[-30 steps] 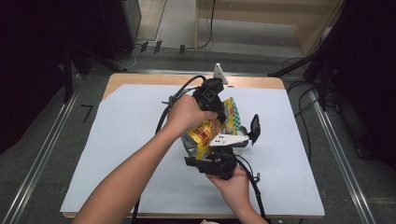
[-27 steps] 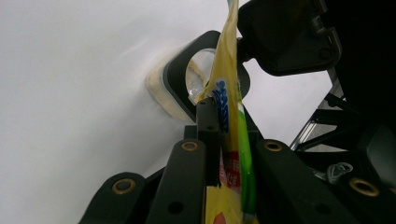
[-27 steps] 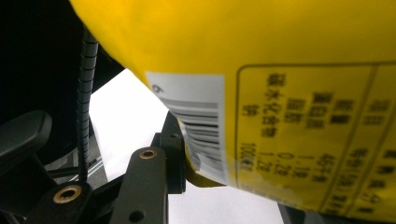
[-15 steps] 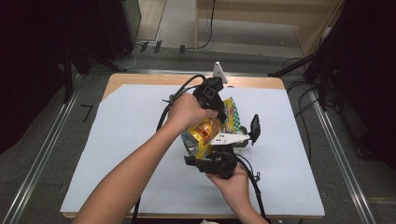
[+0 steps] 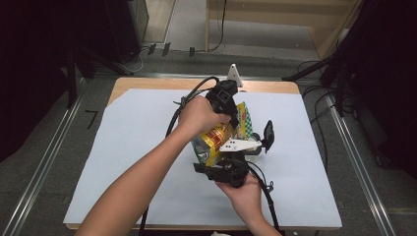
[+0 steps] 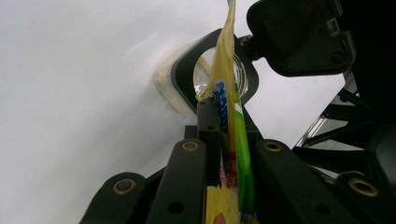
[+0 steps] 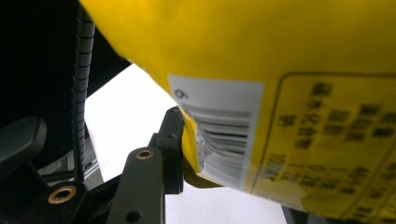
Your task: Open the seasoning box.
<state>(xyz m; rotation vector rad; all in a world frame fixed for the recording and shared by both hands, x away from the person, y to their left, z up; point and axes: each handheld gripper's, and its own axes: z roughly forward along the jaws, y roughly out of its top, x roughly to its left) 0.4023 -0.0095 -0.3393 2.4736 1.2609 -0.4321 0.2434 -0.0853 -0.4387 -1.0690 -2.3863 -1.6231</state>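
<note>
A yellow snack bag (image 5: 217,138) with green and red print is held above the middle of the table between both grippers. My left gripper (image 5: 232,117) comes from above, shut on the bag's top seam; in the left gripper view its jaws (image 6: 224,109) pinch the flat yellow-green edge (image 6: 227,56). My right gripper (image 5: 220,158) holds the bag from below, a white three-cornered plate (image 5: 238,145) on top of it. In the right gripper view the bag's yellow back with a barcode (image 7: 280,60) sits against the left jaw of the gripper (image 7: 196,156), which is shut on its lower corner.
A white sheet (image 5: 123,162) covers the wooden table (image 5: 147,83). A small white triangular piece (image 5: 234,74) stands at the far edge. Black cables (image 5: 184,101) trail from both grippers. Metal rails (image 5: 44,162) run along the floor on both sides.
</note>
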